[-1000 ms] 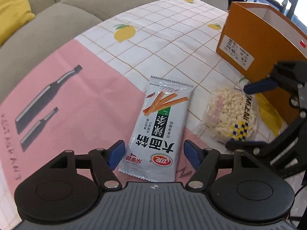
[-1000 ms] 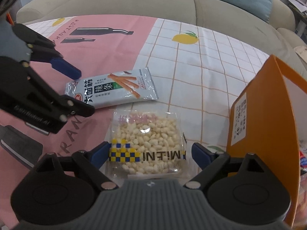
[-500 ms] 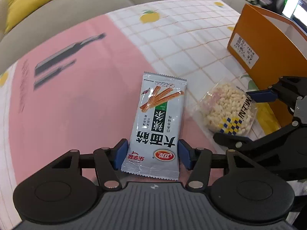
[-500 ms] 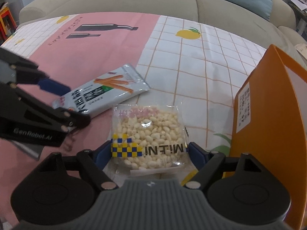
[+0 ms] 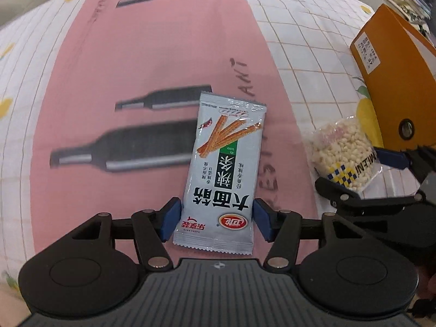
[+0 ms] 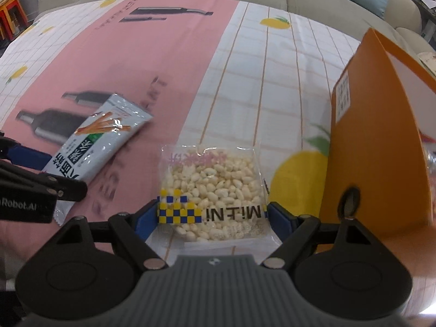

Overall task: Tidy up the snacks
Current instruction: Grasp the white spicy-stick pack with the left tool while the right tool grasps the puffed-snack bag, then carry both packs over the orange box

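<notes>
- We've closed in on both packets: a second ago the jaws of the left gripper stood wide on either side of the silver stick-snack packet, and now the blue pads sit right against its two long edges near the bottom end
- Same story on the right: the right gripper has narrowed onto the clear puffed-rice bag, pads pressing the bag's sides at the checkered band
- So we read both as grasping, left on the packet, right on the bag, though how firm the hold is we cannot tell
- The view has swung too; the pink cloth with the bottle prints fills more of the left camera, so we seem to have lifted or tilted, and the packet's far end looks raised in the right view
- That means the pick-up looks done or nearly so, and carrying to the orange box is our guess for the next step
- Pose: our left gripper points forward along the packet's length over the pink part of the surface; our right gripper sits just beside it, aimed along the bag, with the orange box close on its right
- Both snacks are outside the box, between their own jaws; the bag is the nearer one to the box
- Watch the bag, its film is slippery and may slide out
</notes>
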Tool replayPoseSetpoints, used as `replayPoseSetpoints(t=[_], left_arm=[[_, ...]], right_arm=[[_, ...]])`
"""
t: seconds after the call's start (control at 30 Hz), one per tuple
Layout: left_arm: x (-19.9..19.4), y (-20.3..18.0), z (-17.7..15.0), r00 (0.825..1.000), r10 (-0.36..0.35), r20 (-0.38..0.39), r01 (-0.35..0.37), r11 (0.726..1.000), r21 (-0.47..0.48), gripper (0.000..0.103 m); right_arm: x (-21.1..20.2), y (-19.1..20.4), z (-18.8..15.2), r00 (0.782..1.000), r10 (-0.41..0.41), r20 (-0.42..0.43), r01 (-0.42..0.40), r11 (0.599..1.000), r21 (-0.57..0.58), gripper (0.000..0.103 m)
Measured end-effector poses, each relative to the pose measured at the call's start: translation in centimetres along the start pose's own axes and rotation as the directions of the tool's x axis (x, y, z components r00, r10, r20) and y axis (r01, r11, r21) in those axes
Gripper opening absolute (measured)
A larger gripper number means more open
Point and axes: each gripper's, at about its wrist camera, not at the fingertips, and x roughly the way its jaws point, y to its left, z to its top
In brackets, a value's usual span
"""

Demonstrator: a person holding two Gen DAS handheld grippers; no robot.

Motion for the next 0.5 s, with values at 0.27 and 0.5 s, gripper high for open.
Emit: replayPoseSetpoints(t=[0.27,0.5], left_arm=[[-0.1,-0.8,0.2,0.992,0.007,0.127,-0.006,1.0,-0.008,0.088],[1.3,-1.9,0.7,0.987,0.058,0.149,-0.063,0.997,0.032,0.088]], right_arm=[[-0.6,-0.1,-1.1,0.999,0.019,0.039,-0.019,1.0,-0.002,0.094],[-0.1,-0.5,-0.7,0.997,0.044,0.056,-0.046,0.999,0.028,0.094]])
